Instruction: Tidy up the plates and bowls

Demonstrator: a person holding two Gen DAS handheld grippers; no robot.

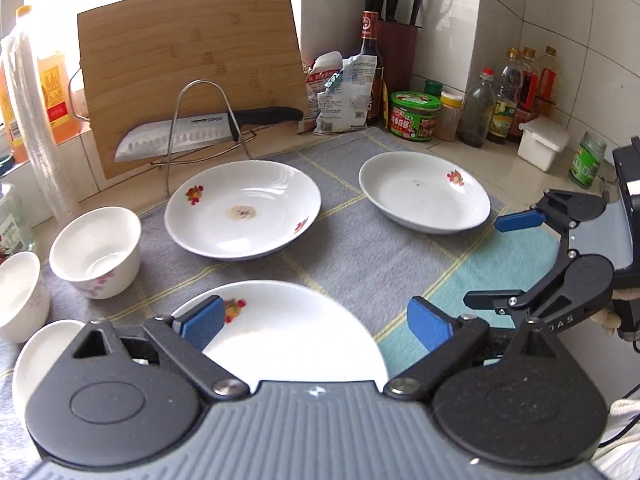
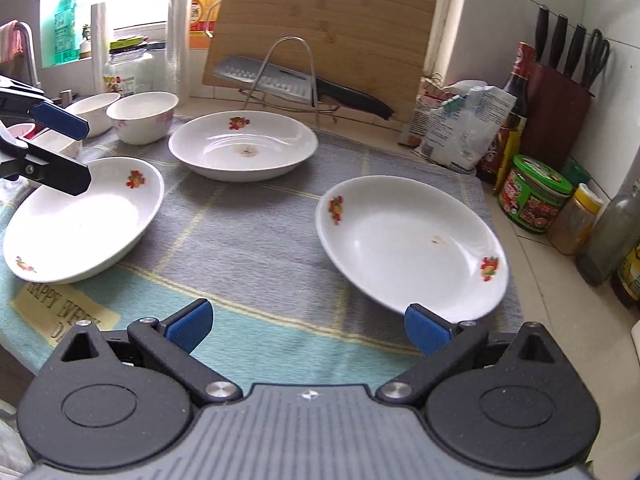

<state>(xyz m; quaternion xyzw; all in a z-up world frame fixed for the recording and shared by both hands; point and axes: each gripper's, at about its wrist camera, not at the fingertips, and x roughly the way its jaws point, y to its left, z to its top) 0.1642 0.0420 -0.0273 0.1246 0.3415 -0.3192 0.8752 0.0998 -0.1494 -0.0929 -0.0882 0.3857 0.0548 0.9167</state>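
Observation:
Three white plates with fruit prints lie on a checked cloth point(image 1: 360, 264). My left gripper point(image 1: 316, 326) is open above the nearest plate point(image 1: 288, 340), nothing between its pads. A second plate point(image 1: 243, 216) sits mid-cloth and a third point(image 1: 424, 192) at the right. White bowls point(image 1: 96, 252) point(image 1: 18, 292) stand at the left. My right gripper point(image 1: 496, 260) is open at the right edge. In the right wrist view, the right gripper point(image 2: 308, 328) is open over the cloth, its right finger at the near rim of the right plate point(image 2: 408, 240). The left gripper point(image 2: 82, 156) hangs above the left plate point(image 2: 84, 216).
A bamboo cutting board point(image 1: 192, 68) leans at the back, with a knife point(image 1: 192, 136) on a wire rack before it. Bags, bottles point(image 1: 370, 60), jars point(image 1: 414, 116), a knife block point(image 2: 556, 112) and a white box point(image 1: 542, 142) line the right wall. A third white dish point(image 1: 44, 348) lies at the lower left.

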